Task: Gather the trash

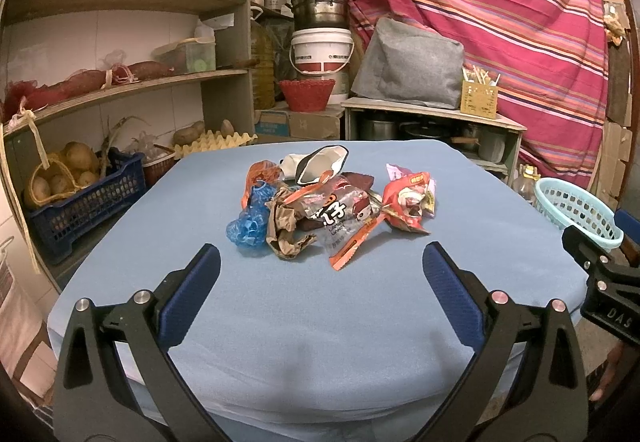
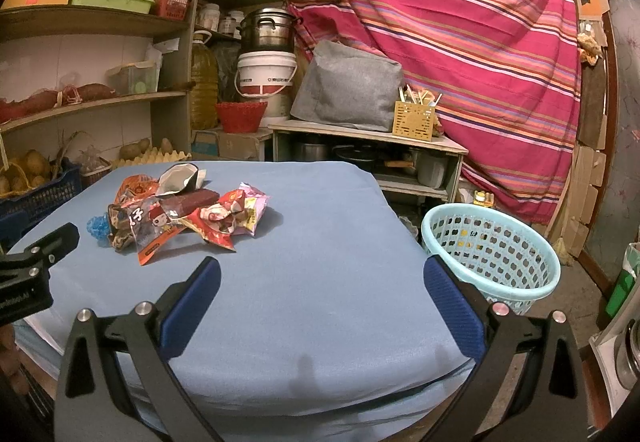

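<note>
Both claws wide open and empty over the near edge of the bench; trash heaped toward the far edge.

The left claw [image 1: 320, 270] hangs above the near edge of the blue-covered bench [image 1: 320, 322], jaws spread wide, nothing between them. The right claw [image 2: 320, 274] stands likewise at the near right corner, jaws fully apart, holding nothing. The trash pile [image 1: 332, 210] lies toward the far edge, well apart from both claws: a crumpled blue plastic piece [image 1: 248, 228] on its left side, brown crumpled paper [image 1: 286, 230] touching it, a printed snack wrapper [image 1: 340, 226] at the middle, a red wrapper [image 1: 406, 204] on the right, a white-lined packet [image 1: 320, 164] at the back. A light blue basket [image 2: 490, 252] stands off the bench, just beside its right edge.
</note>
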`<state>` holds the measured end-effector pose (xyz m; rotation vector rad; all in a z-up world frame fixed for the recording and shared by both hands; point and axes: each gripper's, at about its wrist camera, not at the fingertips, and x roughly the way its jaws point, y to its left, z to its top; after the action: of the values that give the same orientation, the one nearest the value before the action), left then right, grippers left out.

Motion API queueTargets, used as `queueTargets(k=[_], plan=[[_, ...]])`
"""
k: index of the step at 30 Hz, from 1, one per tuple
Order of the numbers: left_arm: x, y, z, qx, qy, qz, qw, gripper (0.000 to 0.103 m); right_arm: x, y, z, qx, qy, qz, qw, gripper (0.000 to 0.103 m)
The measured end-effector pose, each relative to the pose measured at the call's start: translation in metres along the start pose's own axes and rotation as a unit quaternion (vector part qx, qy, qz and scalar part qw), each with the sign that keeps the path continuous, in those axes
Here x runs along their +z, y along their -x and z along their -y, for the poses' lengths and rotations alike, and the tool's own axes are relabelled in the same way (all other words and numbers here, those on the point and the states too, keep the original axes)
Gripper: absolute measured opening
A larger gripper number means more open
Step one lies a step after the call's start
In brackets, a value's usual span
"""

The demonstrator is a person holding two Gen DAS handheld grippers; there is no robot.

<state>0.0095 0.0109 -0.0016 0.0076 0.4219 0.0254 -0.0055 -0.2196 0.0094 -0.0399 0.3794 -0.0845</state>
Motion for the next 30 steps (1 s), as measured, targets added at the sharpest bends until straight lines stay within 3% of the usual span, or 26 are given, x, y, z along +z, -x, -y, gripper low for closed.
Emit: queueTargets(k=[12,16,24,30], plan=[[0.031,-0.02,-0.026,0.01,-0.018,-0.021,0.9996,0.098,0.042,-0.013,0.016,0.0,-0.009,0.019,1.0,0.099],[0.049,-0.035,-0.037,0.017,-0.031,-0.023,0.9991,0.098,0.062,-0.033,0.016,0.031,-0.014,0.003,0.999,0.099],[0.076,-0.076,-0.055,0.046,-0.087,-0.048,0.994,0.098,0.084,-0.087,-0.005,0.031,0.015,-0.045,0.998,0.099],[0.07,-0.104,-0.09,0.039,-0.023,-0.079,0.9958,0.098,0.088,-0.125,-0.022,0.032,0.028,-0.081,0.996,0.099]])
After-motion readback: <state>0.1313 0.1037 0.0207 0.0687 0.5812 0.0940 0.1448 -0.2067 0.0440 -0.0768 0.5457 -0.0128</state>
